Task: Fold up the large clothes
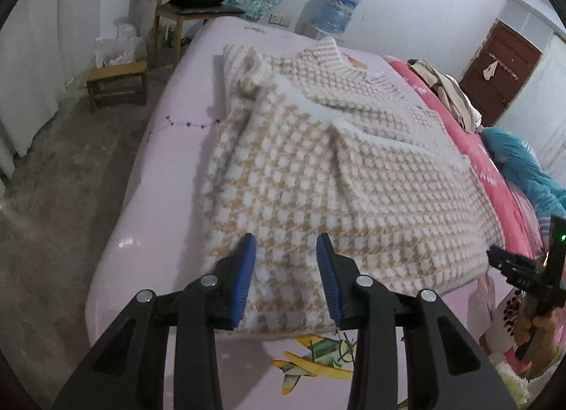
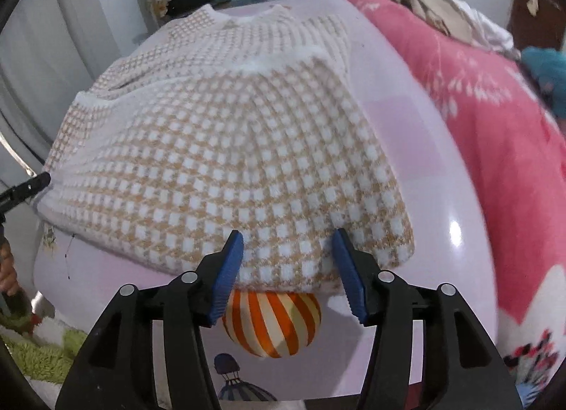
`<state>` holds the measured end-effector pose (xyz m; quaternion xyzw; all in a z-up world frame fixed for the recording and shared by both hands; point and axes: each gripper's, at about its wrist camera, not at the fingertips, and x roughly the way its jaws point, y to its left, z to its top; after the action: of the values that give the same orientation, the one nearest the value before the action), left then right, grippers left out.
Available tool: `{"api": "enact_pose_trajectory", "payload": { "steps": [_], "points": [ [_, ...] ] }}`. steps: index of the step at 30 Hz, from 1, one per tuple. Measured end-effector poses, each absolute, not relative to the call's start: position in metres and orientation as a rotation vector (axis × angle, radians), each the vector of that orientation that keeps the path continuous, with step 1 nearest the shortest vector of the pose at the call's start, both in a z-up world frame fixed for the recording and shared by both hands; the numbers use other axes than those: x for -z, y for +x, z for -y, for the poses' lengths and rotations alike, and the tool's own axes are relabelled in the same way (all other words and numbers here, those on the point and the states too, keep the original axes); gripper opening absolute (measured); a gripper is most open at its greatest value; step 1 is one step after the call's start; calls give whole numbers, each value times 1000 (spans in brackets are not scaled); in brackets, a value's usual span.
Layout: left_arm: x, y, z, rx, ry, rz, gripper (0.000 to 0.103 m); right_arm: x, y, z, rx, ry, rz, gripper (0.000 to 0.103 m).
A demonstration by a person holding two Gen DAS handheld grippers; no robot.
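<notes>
On the bed (image 1: 169, 134) | sweater (image 1: 318, 169) near hem between both parted tools (image 1: 286, 243) (image 2: 288, 238) | pink quilt (image 2: 495, 134) beside

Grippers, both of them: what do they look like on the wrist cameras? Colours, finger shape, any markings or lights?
The left gripper and right gripper match: black angular plastic frames with triangular cut-outs, round silver bolt heads at the joints, and two tapered fingers faced with blue ribbed pads. No cables show. Seen from the left wrist, the right unit carries a small green light.

Striped balloon print (image 2: 272, 325) half under the sweater (image 2: 226, 148) hem; right gripper (image 1: 495, 256) cropped at frame edge.
</notes>
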<state>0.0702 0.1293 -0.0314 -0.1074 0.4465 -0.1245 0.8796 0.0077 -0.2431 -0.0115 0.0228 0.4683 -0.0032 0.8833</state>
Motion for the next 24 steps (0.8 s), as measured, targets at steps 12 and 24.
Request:
{"api": "enact_pose_trajectory", "payload": {
  "steps": [12, 24],
  "points": [
    [-18, 93, -142, 220, -192, -850, 70, -46, 35, 237, -95, 94, -861, 79],
    [-86, 201, -112, 291, -129, -754, 76, -100, 159, 265, -175, 179, -800, 81]
  ]
}}
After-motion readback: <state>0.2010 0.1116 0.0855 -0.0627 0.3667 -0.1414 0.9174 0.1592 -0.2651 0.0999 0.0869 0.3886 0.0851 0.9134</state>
